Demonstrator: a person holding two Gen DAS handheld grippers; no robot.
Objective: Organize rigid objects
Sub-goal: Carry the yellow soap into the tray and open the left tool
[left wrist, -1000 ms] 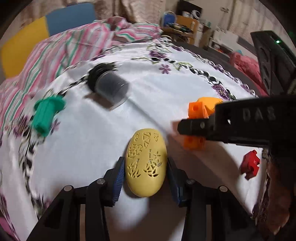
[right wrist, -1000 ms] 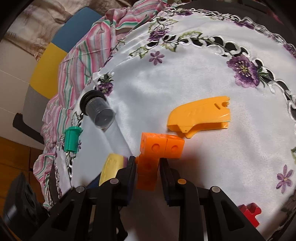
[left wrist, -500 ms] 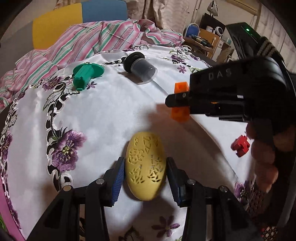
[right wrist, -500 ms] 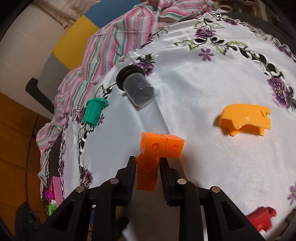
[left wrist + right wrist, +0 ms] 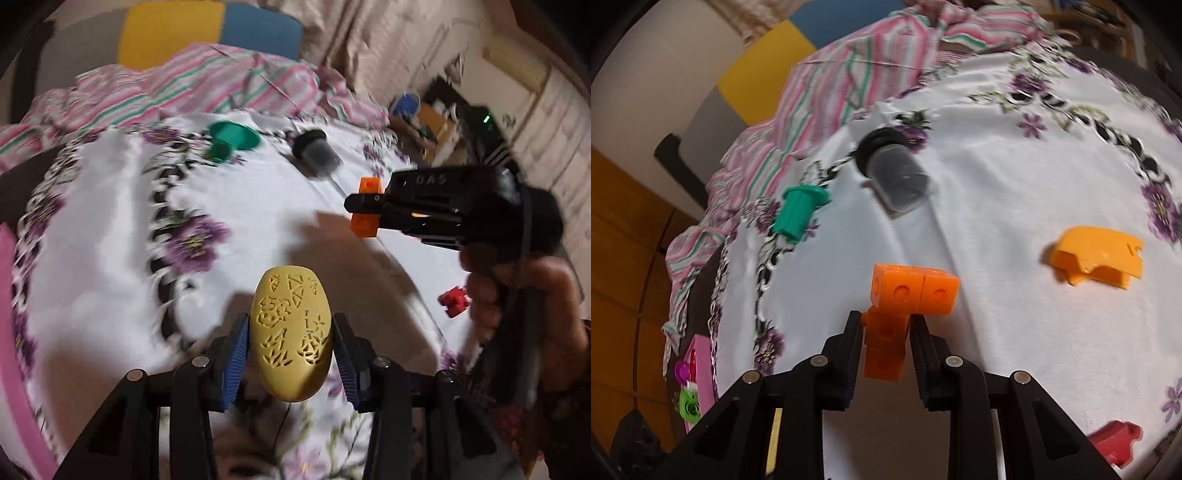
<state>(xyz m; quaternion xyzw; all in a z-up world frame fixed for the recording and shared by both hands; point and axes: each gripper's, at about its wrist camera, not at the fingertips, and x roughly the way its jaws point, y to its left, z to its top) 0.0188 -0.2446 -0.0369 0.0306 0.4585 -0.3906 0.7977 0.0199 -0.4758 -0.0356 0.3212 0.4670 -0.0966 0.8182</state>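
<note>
The yellow egg-shaped case (image 5: 291, 338), pierced with cut-out patterns, sits between the blue pads of the left gripper (image 5: 291, 350), held above the white flowered tablecloth (image 5: 110, 236). The jaws stand partly apart, closed onto the case's two long sides, and its narrower end points away from the camera.

The orange block piece (image 5: 905, 306), several cubes joined in an L shape, is clamped in the right gripper (image 5: 884, 343). Its jaws are drawn in as far as they go onto the lower cubes, while the top two cubes stick out above the fingertips. In the left wrist view the same gripper (image 5: 360, 203) reaches in from the right, carried by a hand (image 5: 517, 306), with the orange cubes showing at its tip.

On the cloth farther off lie a green plastic peg (image 5: 798, 212) on its side and, near it, a dark clear jar (image 5: 895, 177) with a black lid, also on its side. To the right rests an orange-yellow curved shell (image 5: 1097, 254), well apart from the jar. A red block (image 5: 1115, 443) lies near the cloth's lower right edge. A pink-striped cloth (image 5: 849, 74) is heaped beyond the table, and a pink tray (image 5: 700, 373) shows at the lower left.
</note>
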